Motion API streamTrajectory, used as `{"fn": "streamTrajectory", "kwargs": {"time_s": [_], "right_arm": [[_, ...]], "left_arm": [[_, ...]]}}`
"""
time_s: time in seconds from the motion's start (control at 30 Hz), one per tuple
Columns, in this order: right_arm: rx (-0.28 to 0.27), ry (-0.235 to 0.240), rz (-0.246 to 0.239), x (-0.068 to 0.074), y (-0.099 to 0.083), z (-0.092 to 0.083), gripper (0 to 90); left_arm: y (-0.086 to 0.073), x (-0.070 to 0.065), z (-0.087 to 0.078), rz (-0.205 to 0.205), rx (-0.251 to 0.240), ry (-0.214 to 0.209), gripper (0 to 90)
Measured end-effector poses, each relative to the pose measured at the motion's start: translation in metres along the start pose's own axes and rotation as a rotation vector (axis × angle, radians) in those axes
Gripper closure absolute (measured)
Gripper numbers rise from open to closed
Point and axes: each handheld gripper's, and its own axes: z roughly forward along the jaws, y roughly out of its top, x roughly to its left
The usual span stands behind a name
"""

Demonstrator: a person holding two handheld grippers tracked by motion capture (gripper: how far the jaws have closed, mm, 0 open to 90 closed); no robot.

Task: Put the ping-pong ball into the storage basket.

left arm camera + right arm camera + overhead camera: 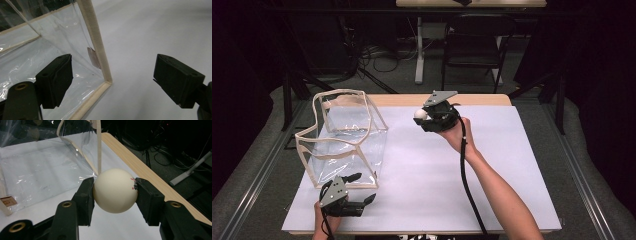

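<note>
Ball (pixel 115 190), white, pinched between the right gripper (pixel 424 116) pads above the table's far edge, clear bag (pixel 343 137) lying leftward; left gripper (pixel 362 192) wide open, empty, at the bag's near corner

White ball (pixel 115 190): smooth, matte, cream-white, with small red and black marks on one side. Clamped at its widest part between the two black pads of the right gripper (pixel 115 195), clear of the table surface, over the far middle of the white sheet.

Clear bag (pixel 344 137): transparent plastic box shape, edges bound in beige tape, top open and its rim wavy. Stands upright on the left part of the table, well apart from the ball. A small tag sits by one upright edge, low down.
</note>
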Motion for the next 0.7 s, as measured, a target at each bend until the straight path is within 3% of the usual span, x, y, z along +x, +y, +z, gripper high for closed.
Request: {"fn": "streamTrajectory", "kwargs": {"time_s": [0.7], "right_arm": [[0.014,0.019,-0.021,0.005,0.019,0.007,51.1]], "left_arm": [[0.0,-0.001,-0.002,0.004,-0.004,-0.004,16.1]]}}
